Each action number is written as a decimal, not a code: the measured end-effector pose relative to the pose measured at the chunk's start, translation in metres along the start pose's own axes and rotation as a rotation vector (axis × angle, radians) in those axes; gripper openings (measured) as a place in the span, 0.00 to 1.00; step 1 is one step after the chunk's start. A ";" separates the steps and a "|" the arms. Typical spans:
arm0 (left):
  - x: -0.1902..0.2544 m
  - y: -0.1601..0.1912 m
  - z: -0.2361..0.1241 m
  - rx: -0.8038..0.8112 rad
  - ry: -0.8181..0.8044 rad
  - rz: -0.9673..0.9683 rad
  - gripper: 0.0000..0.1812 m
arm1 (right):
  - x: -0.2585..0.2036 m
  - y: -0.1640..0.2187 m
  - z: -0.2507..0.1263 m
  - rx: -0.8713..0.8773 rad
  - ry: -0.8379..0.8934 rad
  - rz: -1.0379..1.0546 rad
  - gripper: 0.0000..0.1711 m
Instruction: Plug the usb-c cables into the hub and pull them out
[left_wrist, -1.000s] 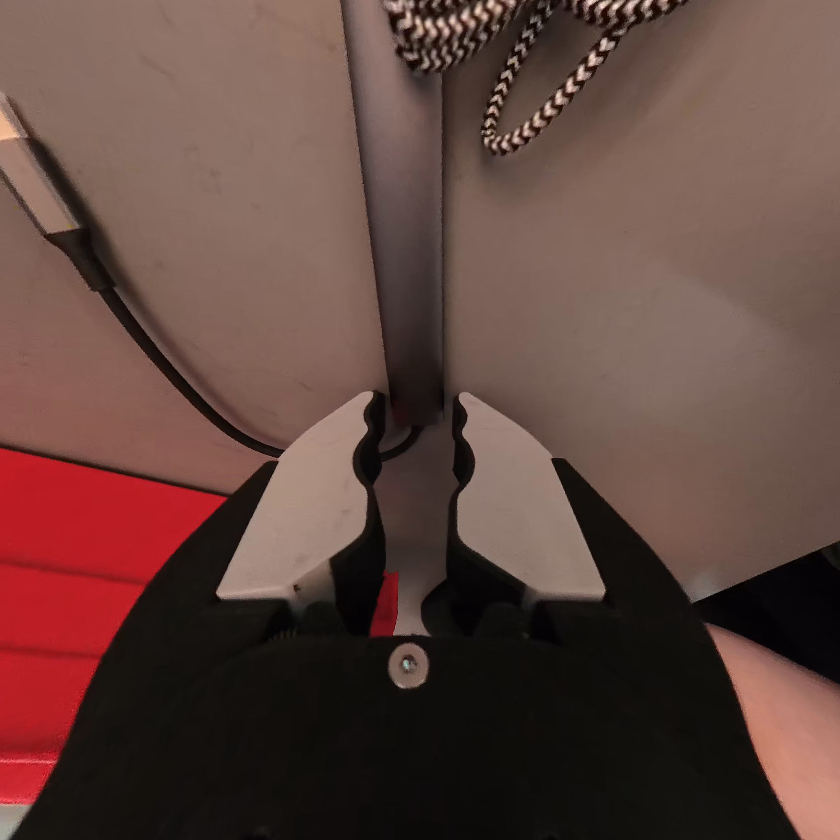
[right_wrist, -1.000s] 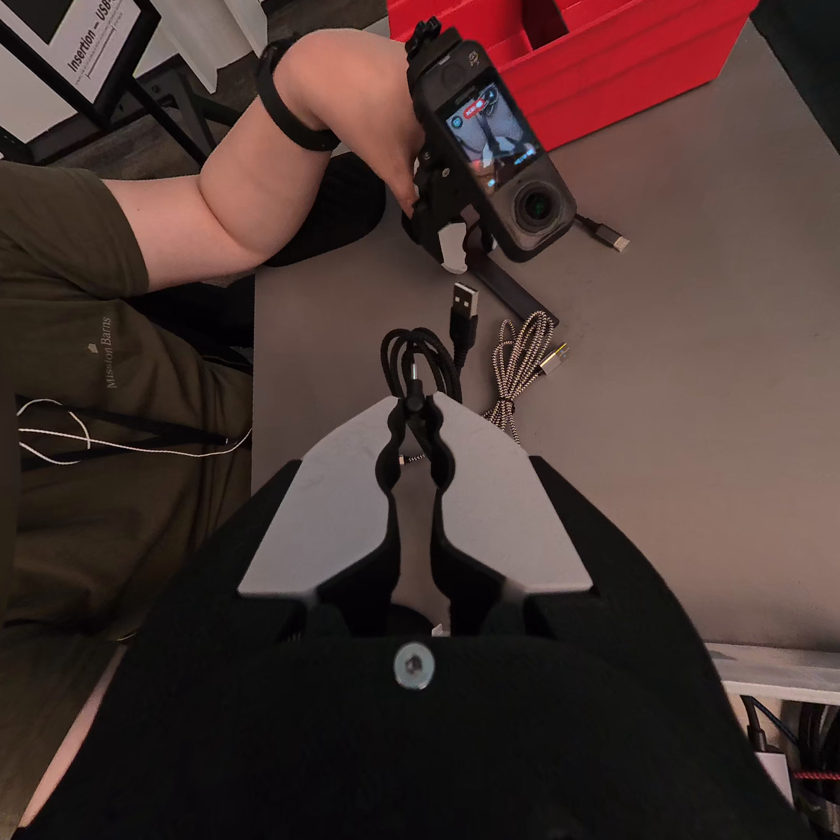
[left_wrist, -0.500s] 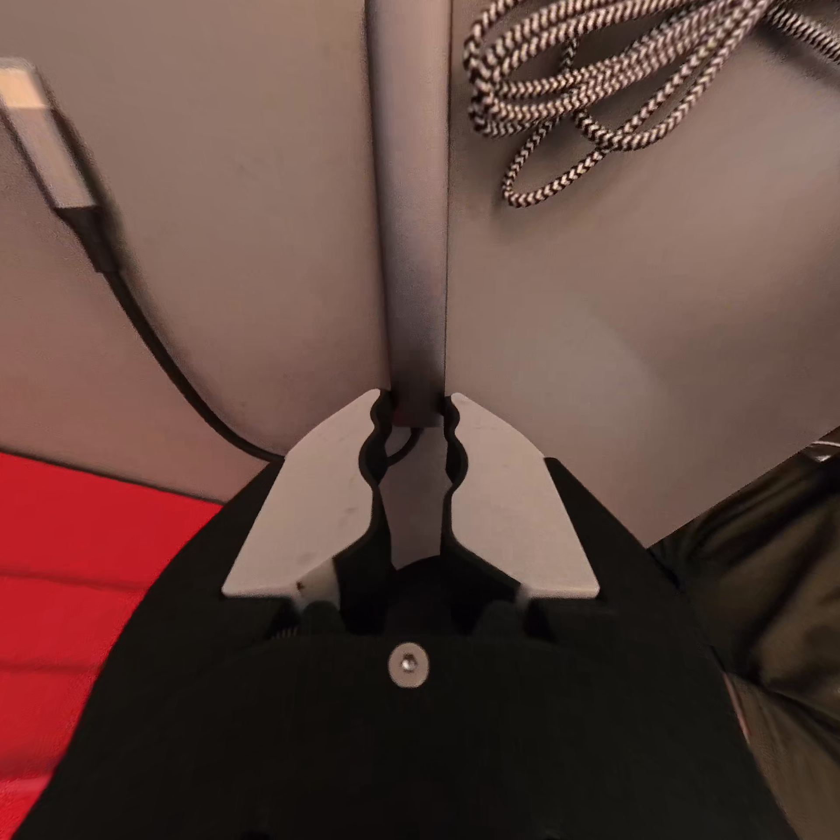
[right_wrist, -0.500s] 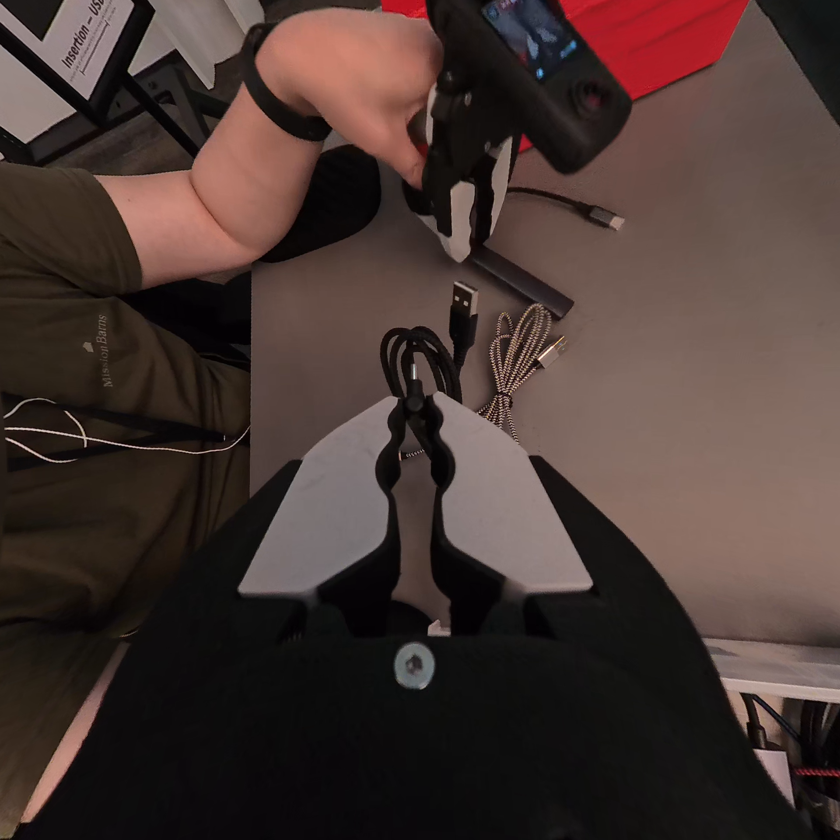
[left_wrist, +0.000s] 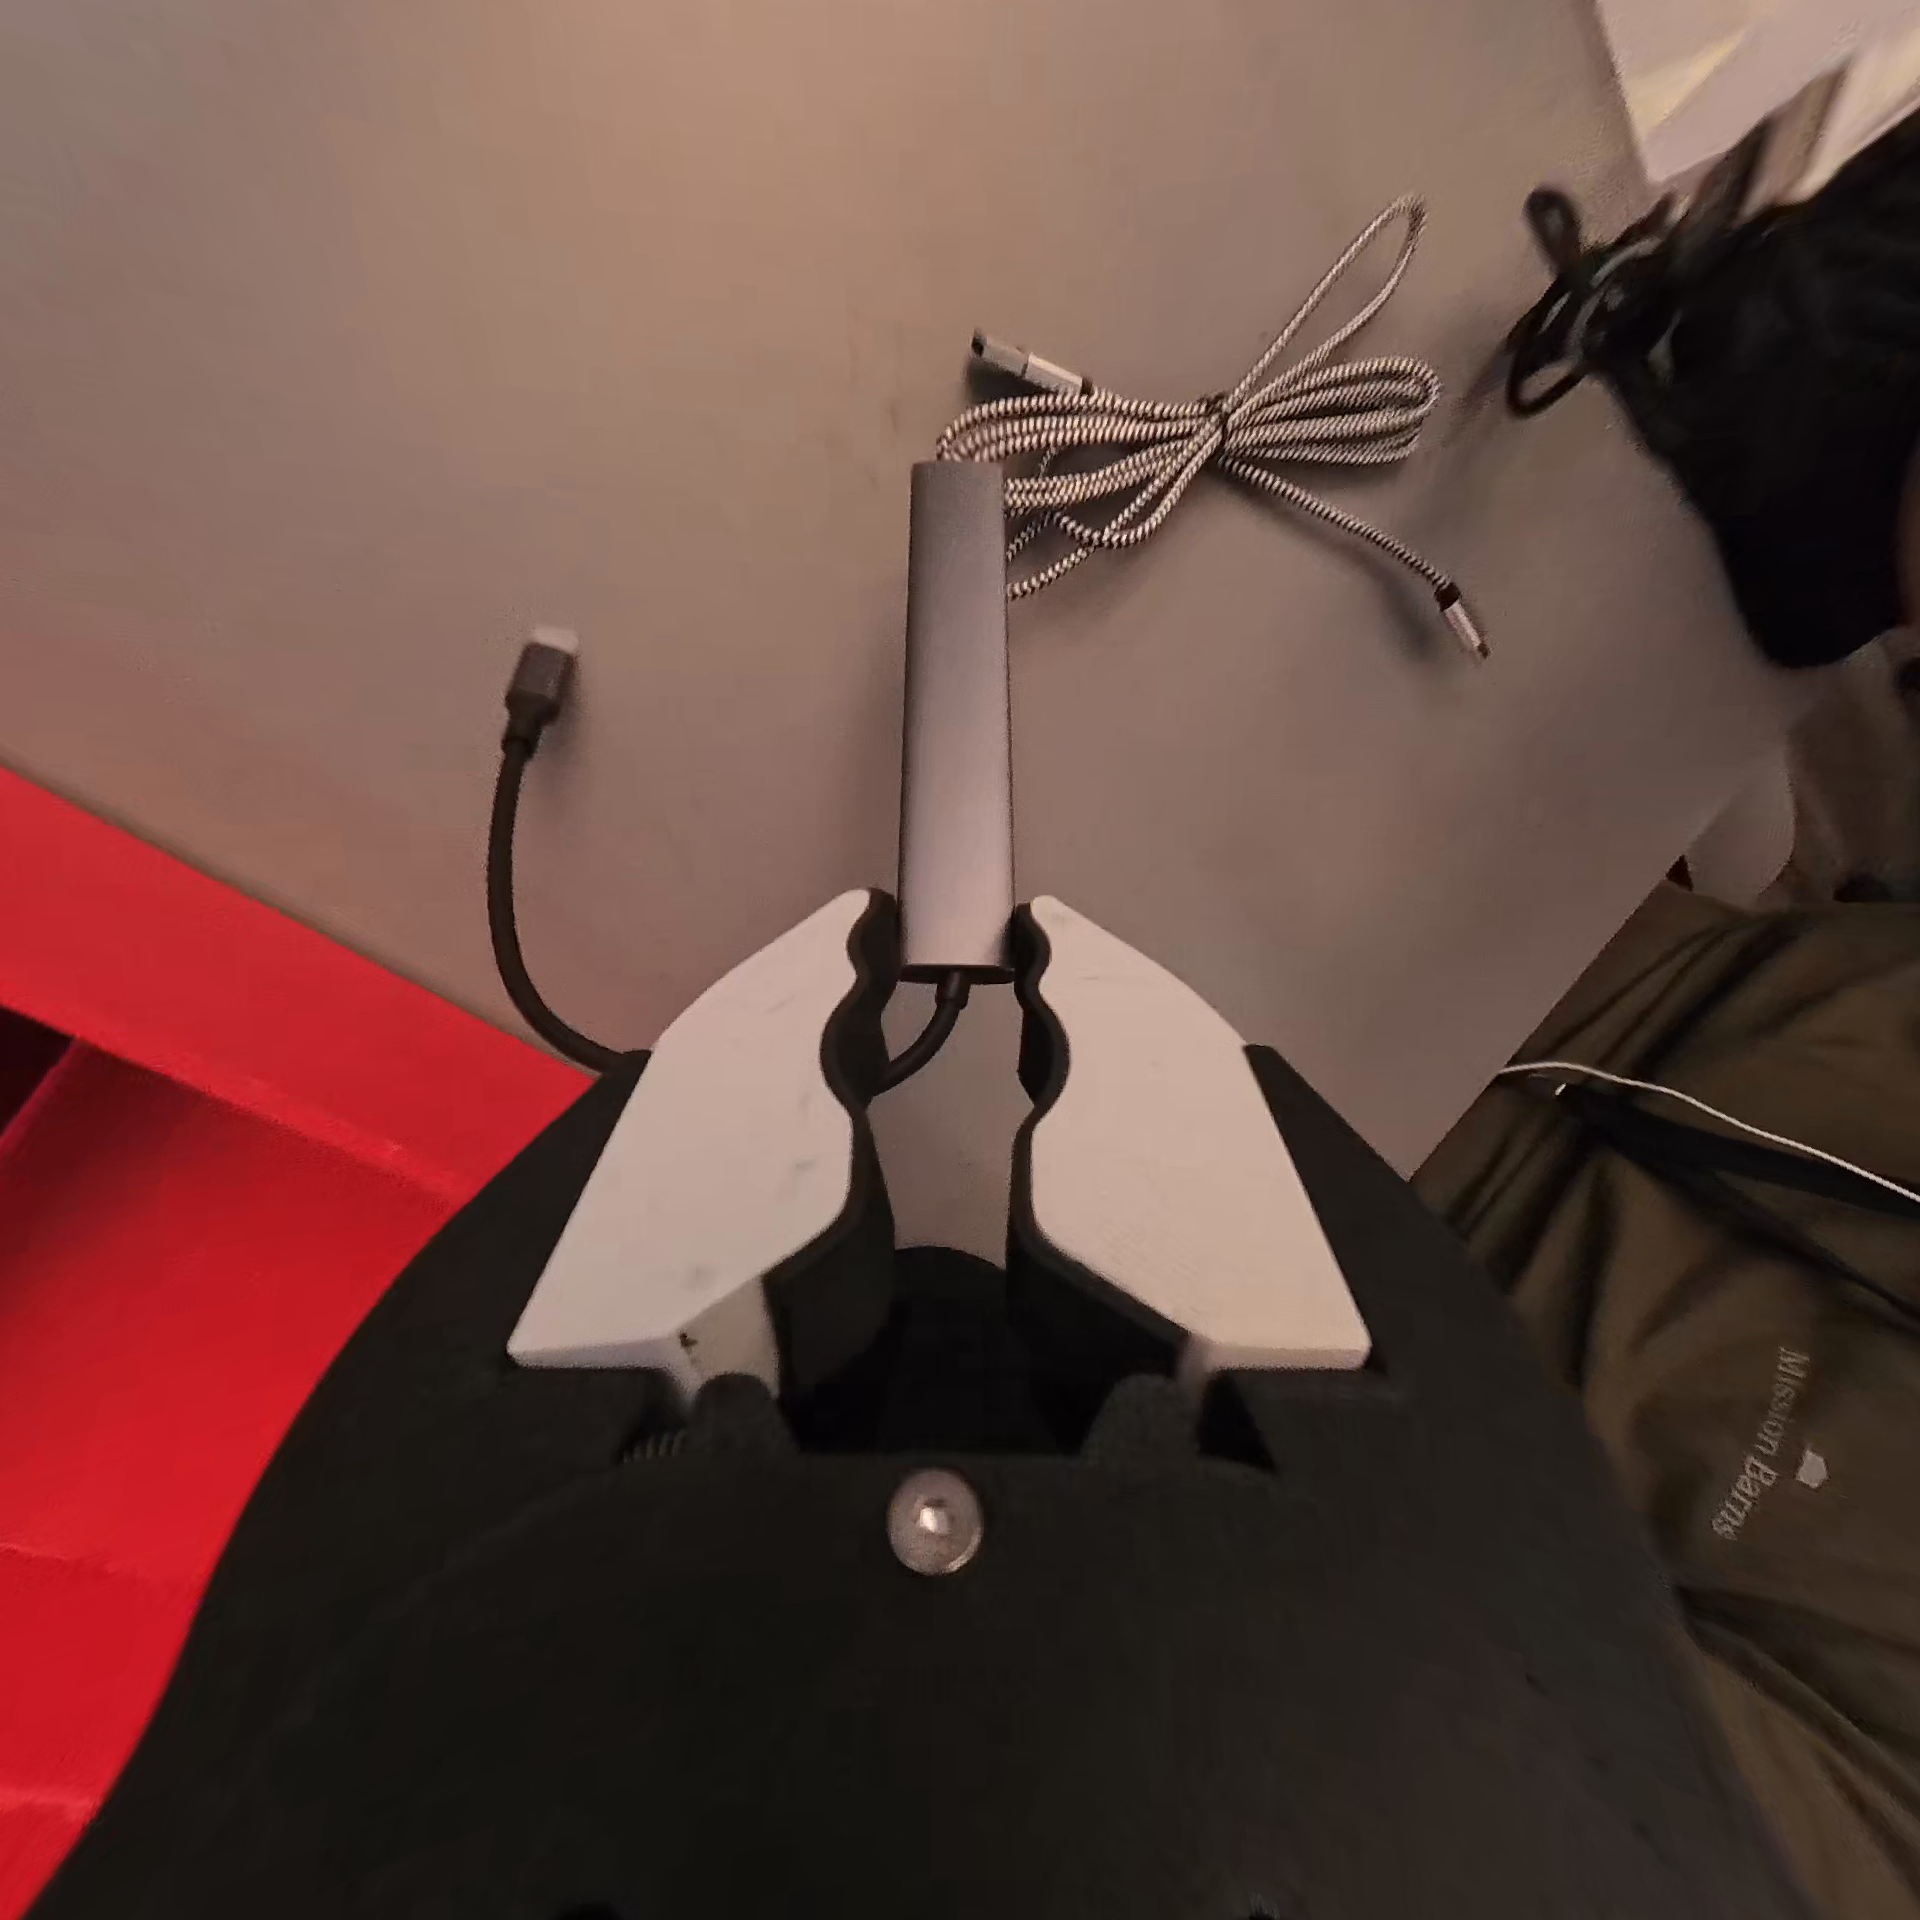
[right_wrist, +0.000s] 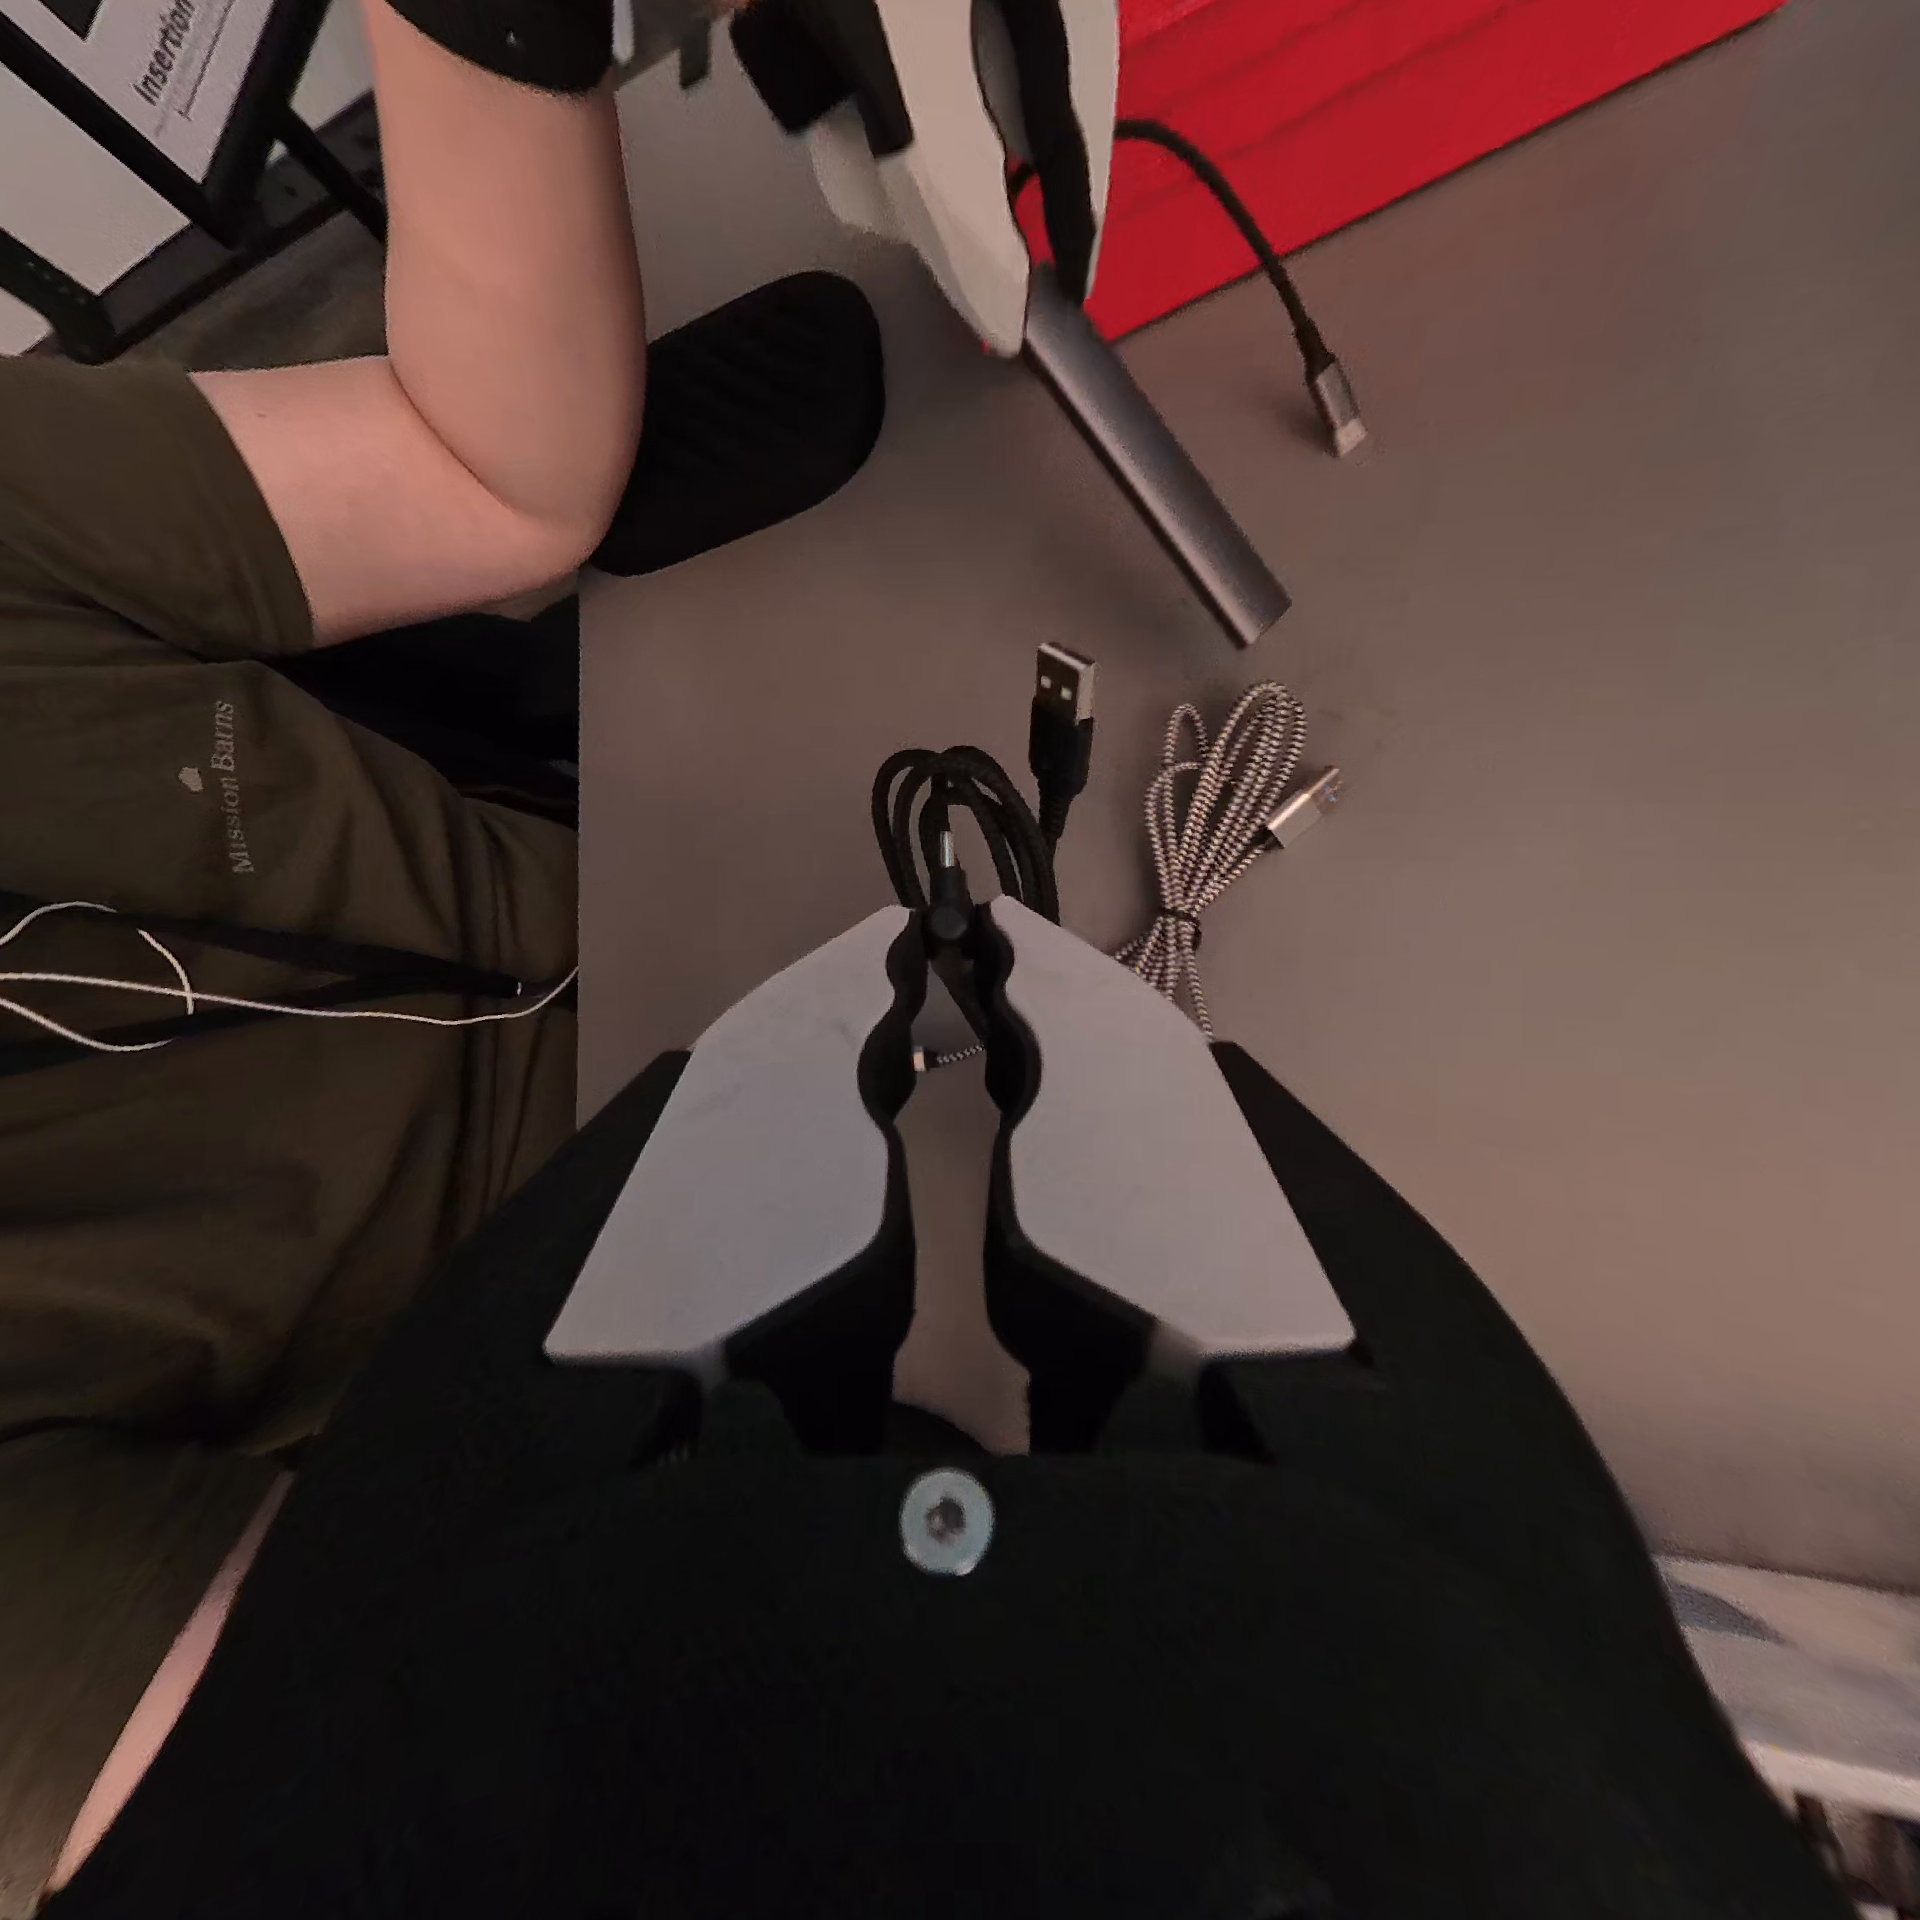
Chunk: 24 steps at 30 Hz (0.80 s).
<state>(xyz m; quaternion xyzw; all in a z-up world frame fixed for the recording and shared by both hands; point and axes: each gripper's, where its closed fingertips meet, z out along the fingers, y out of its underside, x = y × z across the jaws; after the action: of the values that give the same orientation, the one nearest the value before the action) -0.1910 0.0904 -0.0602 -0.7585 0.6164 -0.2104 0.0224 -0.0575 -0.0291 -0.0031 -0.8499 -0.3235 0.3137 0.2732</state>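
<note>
My left gripper (left_wrist: 954, 920) is shut on the near end of the slim grey hub (left_wrist: 956, 707) and holds it lifted above the grey table; the hub also shows in the right wrist view (right_wrist: 1153, 478), tilted down from the left gripper (right_wrist: 1023, 301). The hub's own black lead (left_wrist: 509, 873) hangs to the left, ending in a grey plug (right_wrist: 1335, 400). My right gripper (right_wrist: 948, 920) is shut on the plug end of a bundled black cable (right_wrist: 961, 821). A black-and-white braided cable (right_wrist: 1216, 810) lies coiled on the table; it also shows in the left wrist view (left_wrist: 1226, 447).
A red bin (left_wrist: 156, 1195) stands at the table's far side, also in the right wrist view (right_wrist: 1403, 125). A person in an olive shirt (right_wrist: 156, 935) sits at the table's left edge. A black armrest pad (right_wrist: 743, 416) lies near the corner. The table edge (right_wrist: 578, 831) runs beside the black cable. My hands' fingertips stand some 20 centimeters from each other.
My left gripper has lifted the hub off the table and tilted it up, so the hub's whole length and the braided cable now show. My right gripper has stayed on the black cable.
</note>
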 end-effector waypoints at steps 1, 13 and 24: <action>-0.001 -0.002 -0.004 0.026 0.005 -0.002 0.11 | -0.001 0.000 0.006 -0.009 -0.014 -0.001 0.05; 0.022 -0.043 -0.062 0.445 0.303 -0.016 0.11 | -0.005 -0.044 0.103 0.082 -0.117 0.037 0.06; 0.058 -0.092 -0.028 0.525 0.357 0.099 0.11 | 0.041 -0.078 0.069 0.366 0.164 0.095 0.06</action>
<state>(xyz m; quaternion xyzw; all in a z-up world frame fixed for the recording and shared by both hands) -0.1069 0.0633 0.0089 -0.6469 0.5715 -0.4907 0.1188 -0.1115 0.0679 -0.0106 -0.8229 -0.1974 0.3096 0.4336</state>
